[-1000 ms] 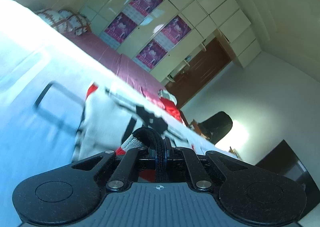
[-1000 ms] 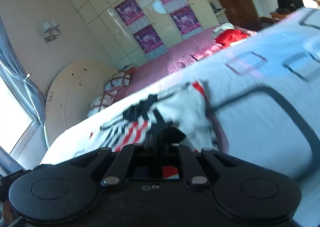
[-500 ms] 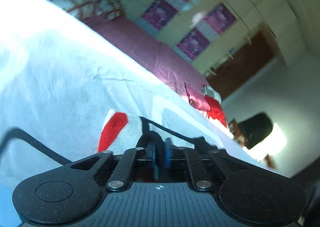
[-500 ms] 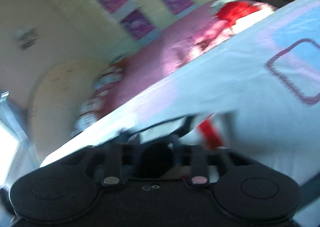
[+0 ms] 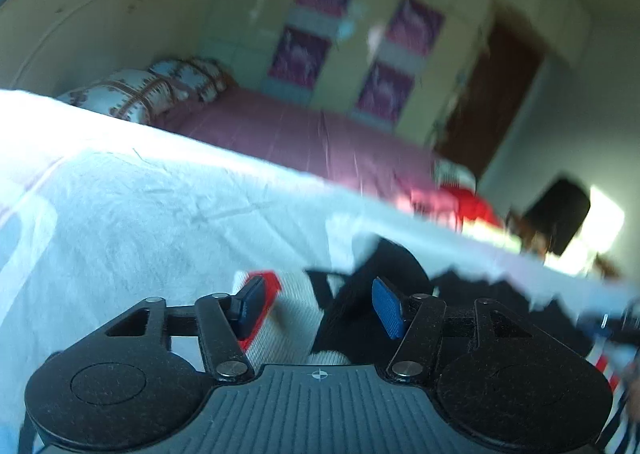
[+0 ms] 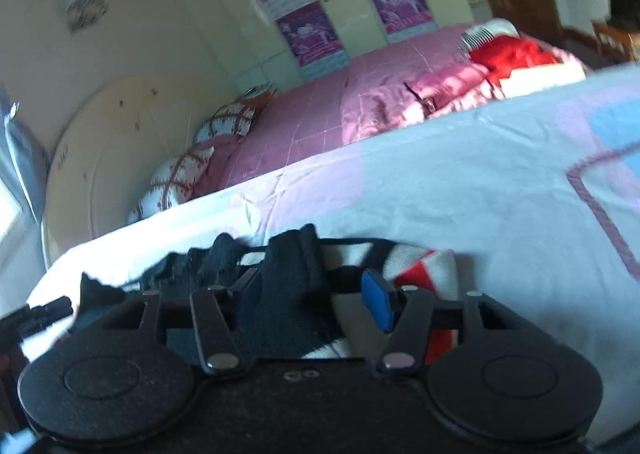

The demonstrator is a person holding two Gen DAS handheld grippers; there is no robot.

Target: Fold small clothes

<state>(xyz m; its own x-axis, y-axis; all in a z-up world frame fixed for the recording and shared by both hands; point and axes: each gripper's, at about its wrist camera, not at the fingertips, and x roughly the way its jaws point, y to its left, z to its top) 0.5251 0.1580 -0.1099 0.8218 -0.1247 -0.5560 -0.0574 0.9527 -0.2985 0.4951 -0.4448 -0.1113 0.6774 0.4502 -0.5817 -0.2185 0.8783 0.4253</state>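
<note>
A small knit garment (image 5: pixel 294 314), white with red and black patches, lies bunched on the pale bedsheet (image 5: pixel 160 222). My left gripper (image 5: pixel 320 306) hovers low over its near edge. Its jaws are opening, with the blue pads wide apart and white and black cloth lying loose between them. In the right wrist view the same garment (image 6: pixel 420 266) shows a red and white corner. My right gripper (image 6: pixel 312 302) stands apart and is closing slightly. A raised fold of black cloth sits between its fingers and hides the left pad; the right pad (image 6: pixel 378 304) is bare.
The bedsheet (image 6: pixel 480 190) carries pink and blue squares. Beyond it stands a pink bed (image 6: pixel 320 114) with patterned pillows (image 5: pixel 132 94) and a red clothes pile (image 6: pixel 508 54). Further back are a wardrobe with purple posters (image 5: pixel 308 50), a brown door (image 5: pixel 492 102) and a dark chair (image 5: pixel 560 214).
Both grippers carried the garment's edge across and down to the sheet. Their jaws, shut on cloth a second ago, now stand apart, and the cloth lies loose on the sheet.
</note>
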